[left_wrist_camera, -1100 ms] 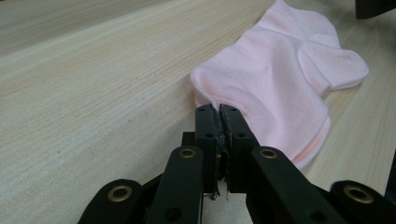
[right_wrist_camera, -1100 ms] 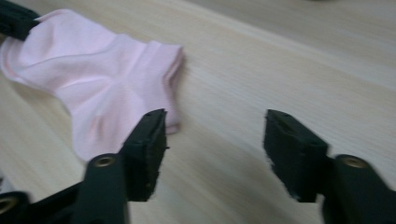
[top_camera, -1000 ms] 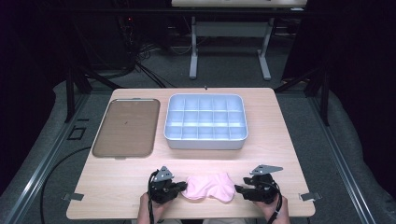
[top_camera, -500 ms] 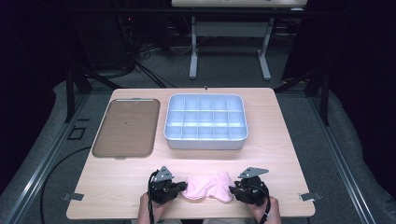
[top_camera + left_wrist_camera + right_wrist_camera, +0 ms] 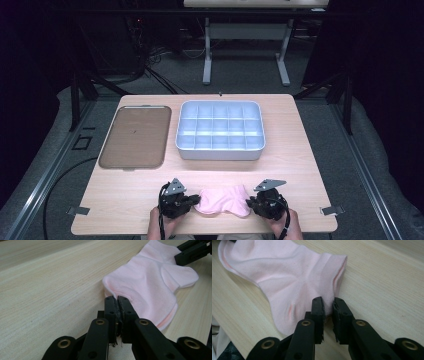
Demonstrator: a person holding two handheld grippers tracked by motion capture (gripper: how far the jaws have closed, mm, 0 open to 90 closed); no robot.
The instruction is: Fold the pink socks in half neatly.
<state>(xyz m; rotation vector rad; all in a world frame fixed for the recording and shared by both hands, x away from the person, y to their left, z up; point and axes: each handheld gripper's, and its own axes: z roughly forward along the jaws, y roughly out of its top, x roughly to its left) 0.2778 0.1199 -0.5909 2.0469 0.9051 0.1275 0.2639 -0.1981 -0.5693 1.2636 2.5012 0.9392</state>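
Both grippers' tips half buried in pink sock point(image 5: 223, 200) edges.

The right gripper point(image 5: 256, 204) has moved in onto the pink sock point(image 5: 223, 200).

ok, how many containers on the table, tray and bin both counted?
2. A flat brown tray sits at the table's far left; a pale divided bin sits beside it, near the far middle. Neither appears to hold anything.

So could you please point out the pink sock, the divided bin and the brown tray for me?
pink sock point(image 5: 222, 200), high view, middle of the fabric.
divided bin point(image 5: 219, 148), high view, front wall.
brown tray point(image 5: 135, 137), high view, flat centre.
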